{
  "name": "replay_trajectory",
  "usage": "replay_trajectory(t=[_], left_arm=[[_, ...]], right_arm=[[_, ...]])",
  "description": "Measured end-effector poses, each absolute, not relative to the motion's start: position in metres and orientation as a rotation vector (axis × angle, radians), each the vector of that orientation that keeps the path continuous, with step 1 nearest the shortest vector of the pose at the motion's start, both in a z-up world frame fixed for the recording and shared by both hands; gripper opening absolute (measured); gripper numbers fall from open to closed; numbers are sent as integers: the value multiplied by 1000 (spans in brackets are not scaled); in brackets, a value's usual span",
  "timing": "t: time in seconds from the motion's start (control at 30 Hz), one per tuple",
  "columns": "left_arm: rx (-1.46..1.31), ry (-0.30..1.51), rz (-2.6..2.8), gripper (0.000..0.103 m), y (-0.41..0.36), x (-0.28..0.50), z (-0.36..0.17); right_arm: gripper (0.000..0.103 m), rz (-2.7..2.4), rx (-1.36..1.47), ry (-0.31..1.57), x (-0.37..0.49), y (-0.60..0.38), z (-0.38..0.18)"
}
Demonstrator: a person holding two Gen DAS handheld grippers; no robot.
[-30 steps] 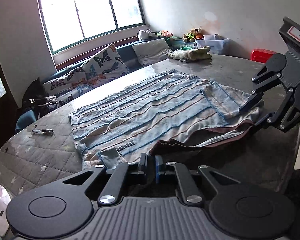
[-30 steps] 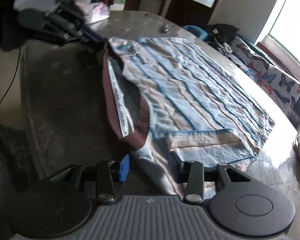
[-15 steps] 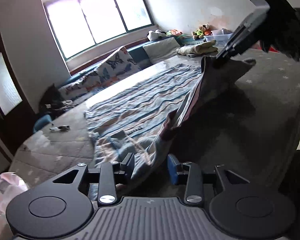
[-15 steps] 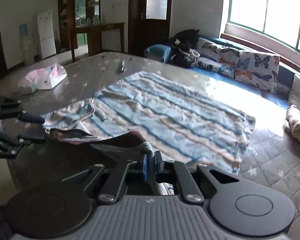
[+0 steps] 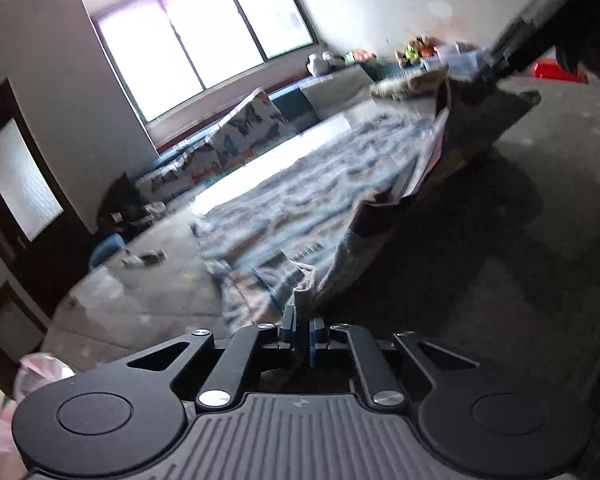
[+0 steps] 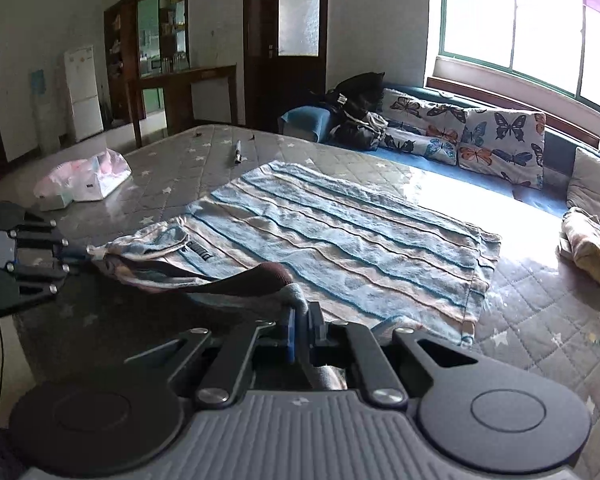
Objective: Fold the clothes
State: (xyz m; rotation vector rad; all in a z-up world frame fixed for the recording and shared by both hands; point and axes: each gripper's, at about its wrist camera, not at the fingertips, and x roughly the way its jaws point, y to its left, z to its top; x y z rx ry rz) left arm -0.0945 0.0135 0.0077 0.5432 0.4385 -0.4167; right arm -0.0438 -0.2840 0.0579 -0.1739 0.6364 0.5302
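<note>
A blue and beige striped garment [image 6: 340, 232] with a maroon band along its near edge lies spread on the grey quilted surface [image 6: 540, 320]. In the right wrist view my right gripper [image 6: 300, 316] is shut on the maroon edge, which is raised off the surface. My left gripper [image 6: 80, 252] shows at the left, pinching the garment's near corner. In the blurred left wrist view the left gripper [image 5: 303, 322] is shut on a bunch of the striped cloth [image 5: 300, 200]. The right gripper [image 5: 496, 60] holds the edge high at the top right, and the fabric hangs taut between the two.
A pink and white plastic bag [image 6: 84, 180] and a small pen-like item [image 6: 237, 152] lie at the far left of the surface. Butterfly cushions [image 6: 480, 136] and a black bag [image 6: 360, 108] line the window side. Folded cloth [image 6: 592, 248] sits at the right edge.
The right gripper closed on the maroon edge and lifted it. The left gripper opened, then closed on the near corner. The near edge now hangs raised between them.
</note>
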Motion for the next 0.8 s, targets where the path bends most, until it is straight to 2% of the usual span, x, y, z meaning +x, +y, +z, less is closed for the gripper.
replay_trajectory(t=[0.37, 0.63, 0.8], left_arm=[[559, 379, -409, 6, 34, -167, 49], [584, 324, -350, 6, 32, -134, 65], [602, 328, -359, 6, 28, -112, 64]], right_arm=[[5, 631, -147, 615, -125, -298, 81], [1, 589, -135, 579, -99, -304, 99], [4, 628, -39, 691, -75, -309, 84]])
